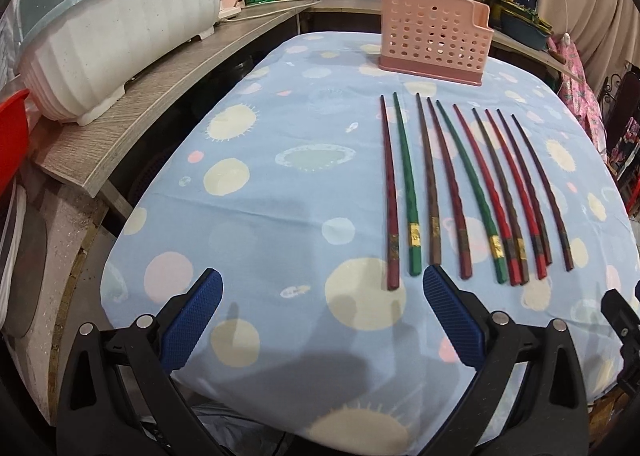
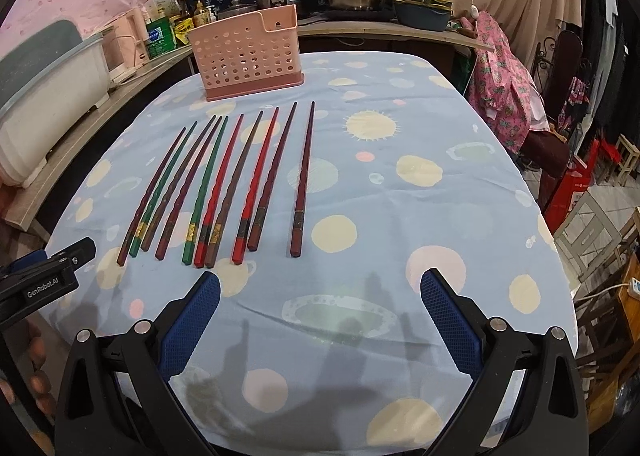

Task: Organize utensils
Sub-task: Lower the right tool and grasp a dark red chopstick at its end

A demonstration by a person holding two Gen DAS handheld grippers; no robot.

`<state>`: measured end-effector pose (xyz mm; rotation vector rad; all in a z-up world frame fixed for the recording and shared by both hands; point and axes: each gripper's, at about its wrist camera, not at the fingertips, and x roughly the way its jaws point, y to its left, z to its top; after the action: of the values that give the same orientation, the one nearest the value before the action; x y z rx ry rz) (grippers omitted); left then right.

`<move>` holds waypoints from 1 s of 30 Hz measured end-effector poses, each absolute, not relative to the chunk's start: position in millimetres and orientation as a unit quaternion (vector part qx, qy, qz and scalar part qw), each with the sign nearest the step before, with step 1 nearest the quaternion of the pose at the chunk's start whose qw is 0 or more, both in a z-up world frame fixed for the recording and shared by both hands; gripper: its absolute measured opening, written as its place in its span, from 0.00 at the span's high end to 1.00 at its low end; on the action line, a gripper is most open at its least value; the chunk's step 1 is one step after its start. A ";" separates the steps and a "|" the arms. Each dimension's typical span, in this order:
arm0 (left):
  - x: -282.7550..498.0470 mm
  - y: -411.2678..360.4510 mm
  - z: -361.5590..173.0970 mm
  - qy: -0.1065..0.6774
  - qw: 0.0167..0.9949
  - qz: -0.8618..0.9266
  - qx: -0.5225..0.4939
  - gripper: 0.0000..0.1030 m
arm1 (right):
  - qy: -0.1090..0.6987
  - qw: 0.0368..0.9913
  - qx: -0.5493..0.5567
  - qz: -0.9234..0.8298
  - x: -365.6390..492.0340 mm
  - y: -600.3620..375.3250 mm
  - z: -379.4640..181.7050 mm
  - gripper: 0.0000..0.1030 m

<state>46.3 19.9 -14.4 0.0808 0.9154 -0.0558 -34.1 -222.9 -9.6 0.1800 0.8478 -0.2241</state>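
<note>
Both grippers empty, jaws spread wide: left gripper (image 1: 322,276) at bottom centre of the left view, right gripper (image 2: 320,278) at bottom centre of the right view, each hovering over the near edge of the worktop (image 2: 400,128).

Chopsticks (image 1: 460,192) lie in a row, ten by my count, centre-right in the left view and centre-left in the right view, thick ends toward the cameras. Holder (image 1: 434,36), pink and perforated, stands upright beyond their tips at upper centre, looks empty. Nothing sorted yet.

Risks, my read:
- Middle sticks (image 2: 218,192) nearly touch or overlap, so a pinch there likely takes two or knocks a neighbour.
- Sticks look thin and lie flat on cloth; pads could snag fabric or roll one away.
- Rightmost stick (image 2: 303,180) lies apart from the rest, cleanest first pick.
- Holder looks light; a stick pushed against its wall could tip it.
</note>
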 end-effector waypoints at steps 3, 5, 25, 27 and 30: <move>56.2 15.4 -21.2 0.443 0.895 -0.027 0.049 0.07 | 0.412 0.901 0.087 -0.107 -27.9 -224.7 -12.1 0.07; 62.4 13.0 -26.1 0.447 0.892 -0.026 0.054 0.07 | 0.414 0.899 0.088 -0.107 -24.1 -225.9 -13.5 0.07; 95.2 22.9 -50.8 0.483 0.875 -0.010 0.040 0.13 | 0.434 0.890 0.096 -0.101 28.7 -241.6 -29.7 0.31; 96.1 24.2 -50.7 0.485 0.874 -0.016 0.033 0.16 | 0.439 0.888 0.094 -0.095 33.6 -240.2 -33.6 0.38; 97.4 25.1 -50.1 0.488 0.872 -0.032 0.018 0.27 | 0.446 0.887 0.087 -0.086 39.1 -235.7 -40.1 0.50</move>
<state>97.4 25.1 -50.1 0.0372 1.0191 -0.0672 39.1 -235.7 -40.1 0.1804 0.9272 -0.1778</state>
